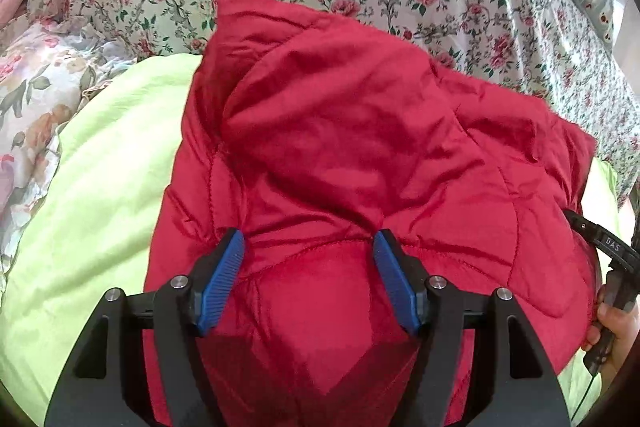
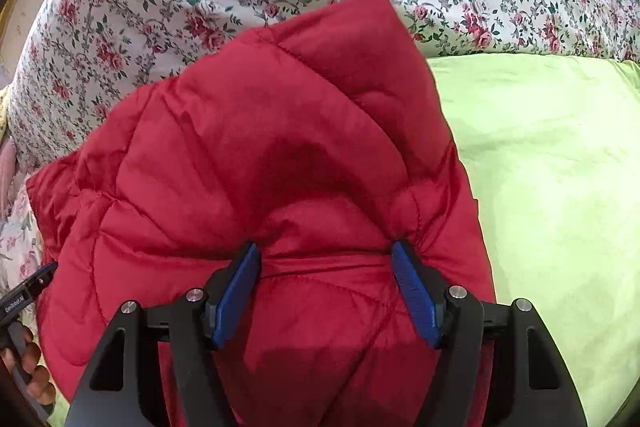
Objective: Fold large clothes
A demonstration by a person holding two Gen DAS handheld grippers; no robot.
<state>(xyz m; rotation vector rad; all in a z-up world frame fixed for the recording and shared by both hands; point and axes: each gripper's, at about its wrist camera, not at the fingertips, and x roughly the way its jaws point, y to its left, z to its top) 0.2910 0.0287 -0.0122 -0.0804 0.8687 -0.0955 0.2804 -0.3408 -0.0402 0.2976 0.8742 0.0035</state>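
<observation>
Both tools are pressing into a red quilted jacket (image 1: pixel 360 155) that is lying bunched on a lime-green sheet (image 1: pixel 100 187). In the left wrist view, the left tool (image 1: pixel 310 241) is standing fairly wide, its blue ribbed pads (image 1: pixel 224 279) bracketing a puffy mound of red fabric that is bulging up between them; the cloth is creasing where the pad tips are meeting it, so the pads appear to be gripping a thick fold of the jacket. In the right wrist view, the right tool (image 2: pixel 326 253) is standing just as wide, and the fabric is puckering tightly at the tip of its right-hand pad (image 2: pixel 416 291), with a gathered ridge of jacket running between the two pads.

The jacket is lying folded over itself, its far corner reaching onto a rose-patterned bedcover (image 2: pixel 160 7) beyond the green sheet. At the right edge of the left wrist view, part of the other black tool is showing with a person's hand (image 1: pixel 616 331) on its handle, just beside the jacket's edge. At the lower left of the right wrist view, fingers (image 2: pixel 28 355) are wrapping another black handle next to the jacket.
</observation>
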